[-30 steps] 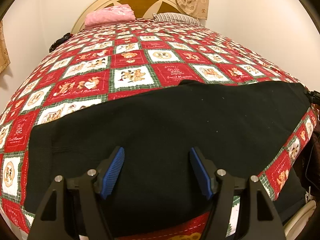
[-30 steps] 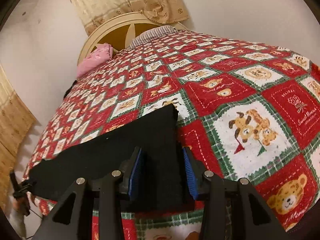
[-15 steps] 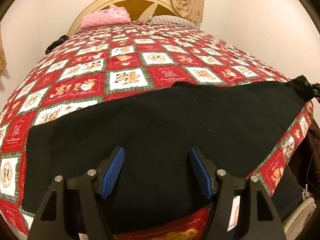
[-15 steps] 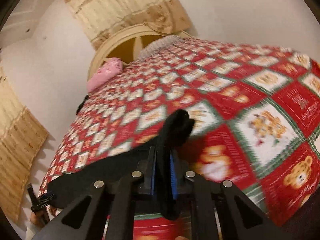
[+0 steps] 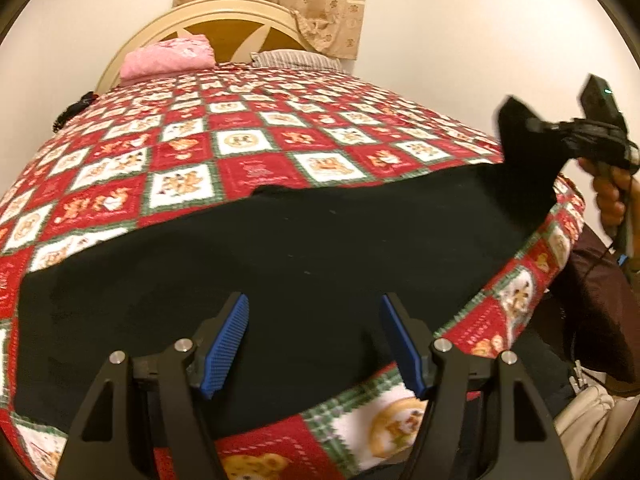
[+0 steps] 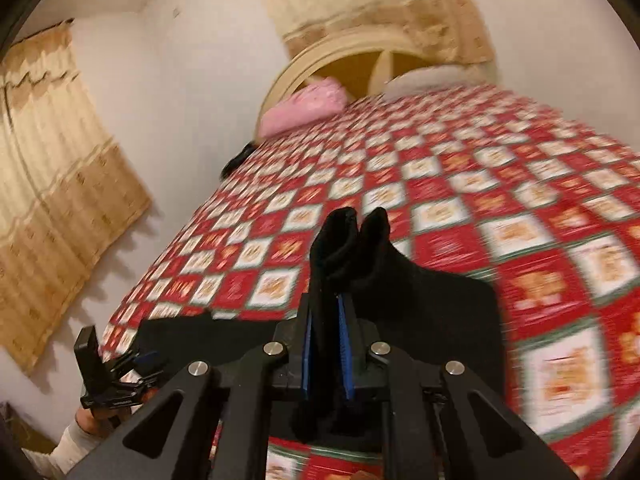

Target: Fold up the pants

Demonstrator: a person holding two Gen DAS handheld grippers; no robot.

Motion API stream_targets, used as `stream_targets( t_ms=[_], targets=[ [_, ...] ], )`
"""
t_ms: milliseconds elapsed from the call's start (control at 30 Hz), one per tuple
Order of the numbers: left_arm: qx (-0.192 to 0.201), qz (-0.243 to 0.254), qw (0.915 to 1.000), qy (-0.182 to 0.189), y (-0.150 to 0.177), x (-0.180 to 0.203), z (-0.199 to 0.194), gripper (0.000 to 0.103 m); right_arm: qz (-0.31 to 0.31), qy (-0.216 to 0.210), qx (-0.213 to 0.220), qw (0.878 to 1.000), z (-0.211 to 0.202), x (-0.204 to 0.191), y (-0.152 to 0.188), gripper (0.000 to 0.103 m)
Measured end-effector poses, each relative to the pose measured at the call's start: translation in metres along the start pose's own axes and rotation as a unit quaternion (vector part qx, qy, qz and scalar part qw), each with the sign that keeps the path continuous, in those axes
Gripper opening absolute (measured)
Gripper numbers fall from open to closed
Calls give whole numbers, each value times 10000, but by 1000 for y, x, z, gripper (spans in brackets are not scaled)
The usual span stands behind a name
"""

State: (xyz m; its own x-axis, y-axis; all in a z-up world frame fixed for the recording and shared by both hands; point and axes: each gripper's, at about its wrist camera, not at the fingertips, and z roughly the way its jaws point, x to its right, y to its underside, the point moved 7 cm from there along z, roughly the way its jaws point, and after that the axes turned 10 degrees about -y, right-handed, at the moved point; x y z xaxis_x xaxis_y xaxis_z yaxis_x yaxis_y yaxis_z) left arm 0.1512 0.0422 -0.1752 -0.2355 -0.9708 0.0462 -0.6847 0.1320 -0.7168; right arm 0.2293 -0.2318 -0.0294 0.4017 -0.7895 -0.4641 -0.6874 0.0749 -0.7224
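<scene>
Black pants (image 5: 320,240) lie spread across the red patchwork quilt (image 5: 240,140) near the bed's front edge. My left gripper (image 5: 314,340) hangs just above their middle, open, its blue pads wide apart with nothing pinched. At the far right, my right gripper (image 5: 538,125) holds one end of the pants lifted off the quilt. In the right wrist view the right gripper (image 6: 326,344) is shut on a bunched fold of the pants (image 6: 440,308), which sticks up past the pads. The left gripper (image 6: 144,360) shows small at lower left, held by a hand.
A folded pink cloth (image 5: 166,58) and a striped pillow (image 5: 292,58) lie by the cream headboard (image 5: 224,12). A white wall runs along the bed's right side. A dark bag (image 5: 592,300) sits off the bed's right corner. A bamboo blind (image 6: 52,200) hangs on the left wall.
The right gripper closed on the end of the pants, then rose and swung it up off the quilt. The left gripper stayed open and shifted slightly.
</scene>
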Motion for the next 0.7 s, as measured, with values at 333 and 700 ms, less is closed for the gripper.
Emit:
stream_targets(
  t_ms=[333, 700],
  targets=[
    [-79, -5, 9989, 473, -7, 33, 10, 70, -871, 39, -982, 9913, 113, -44, 68, 12],
    [-169, 75, 9897, 1422, -39, 100, 36, 70, -1013, -477, -1234, 9860, 90, -42, 86, 39]
  ],
)
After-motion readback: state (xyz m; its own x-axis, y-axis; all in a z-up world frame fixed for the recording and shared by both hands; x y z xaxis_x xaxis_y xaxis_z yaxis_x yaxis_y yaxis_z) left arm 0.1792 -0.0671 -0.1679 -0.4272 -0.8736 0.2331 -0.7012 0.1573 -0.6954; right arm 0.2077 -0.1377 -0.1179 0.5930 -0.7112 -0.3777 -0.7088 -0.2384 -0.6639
